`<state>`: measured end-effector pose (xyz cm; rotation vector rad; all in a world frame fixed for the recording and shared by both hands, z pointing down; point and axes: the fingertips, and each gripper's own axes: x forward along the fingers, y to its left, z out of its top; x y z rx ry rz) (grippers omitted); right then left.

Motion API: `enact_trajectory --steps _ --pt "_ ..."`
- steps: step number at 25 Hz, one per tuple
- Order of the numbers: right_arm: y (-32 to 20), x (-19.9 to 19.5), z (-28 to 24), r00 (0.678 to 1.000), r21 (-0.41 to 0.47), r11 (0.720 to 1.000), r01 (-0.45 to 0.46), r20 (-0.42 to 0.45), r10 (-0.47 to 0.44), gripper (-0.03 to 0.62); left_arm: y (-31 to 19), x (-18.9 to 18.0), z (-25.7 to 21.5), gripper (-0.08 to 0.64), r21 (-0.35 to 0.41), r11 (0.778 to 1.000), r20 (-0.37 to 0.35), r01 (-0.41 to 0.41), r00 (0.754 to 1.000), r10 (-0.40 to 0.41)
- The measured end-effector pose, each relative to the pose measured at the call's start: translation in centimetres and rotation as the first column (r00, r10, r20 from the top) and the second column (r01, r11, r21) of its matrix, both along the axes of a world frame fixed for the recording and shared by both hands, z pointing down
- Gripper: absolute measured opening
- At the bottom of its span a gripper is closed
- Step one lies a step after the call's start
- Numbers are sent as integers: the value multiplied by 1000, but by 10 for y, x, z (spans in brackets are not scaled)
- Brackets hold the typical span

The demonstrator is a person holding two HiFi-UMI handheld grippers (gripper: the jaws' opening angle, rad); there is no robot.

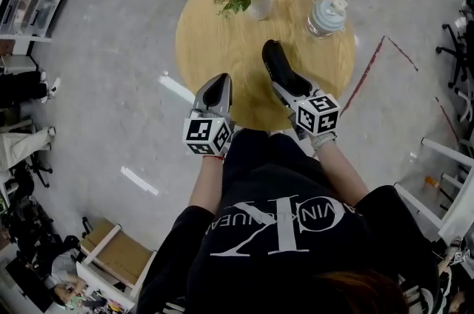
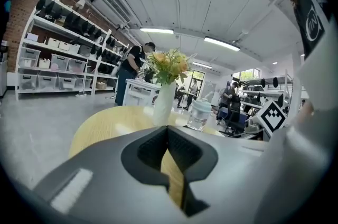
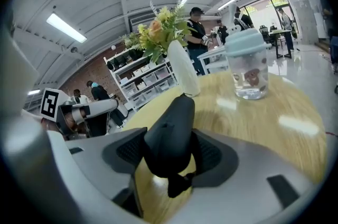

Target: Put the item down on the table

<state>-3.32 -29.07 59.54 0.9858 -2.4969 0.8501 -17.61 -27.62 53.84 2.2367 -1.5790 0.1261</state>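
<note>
My right gripper (image 1: 287, 88) is shut on a black rounded item (image 1: 276, 62), shaped like a computer mouse, and holds it over the middle of the round wooden table (image 1: 215, 38). In the right gripper view the black item (image 3: 171, 130) is pinched between the two grey jaws of the right gripper (image 3: 170, 162) and points toward the vase. Whether it touches the tabletop I cannot tell. My left gripper (image 1: 218, 83) hovers over the near left part of the table, shut with nothing in it. In its own view the left gripper (image 2: 168, 132) has its jaws meeting at the tips.
A white vase of flowers (image 1: 258, 3) stands at the table's far edge, and a lidded glass jar (image 1: 326, 16) sits at the far right. Both show in the gripper views: vase (image 2: 162, 104) (image 3: 182, 75), jar (image 2: 200, 114) (image 3: 248, 72). Shelving and people stand beyond.
</note>
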Motion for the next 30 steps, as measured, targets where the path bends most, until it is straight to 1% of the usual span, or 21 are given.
enact_trajectory --steps 9,18,25,30 --pt "4 2 14 997 -22 999 40 -60 -41 265 -3 6 9 12 -20 1000 -7 -20 1000 20" --pt "-1 11 15 995 -12 1000 4 -96 -5 265 0 8 11 12 -27 999 -14 -23 1000 23" --pt "-1 19 10 996 -4 1000 -12 -90 12 265 5 10 10 12 -29 999 -15 -23 1000 22" --pt "-6 24 0 997 17 999 -31 -73 32 267 5 11 9 12 -23 1000 -19 -21 1000 21"
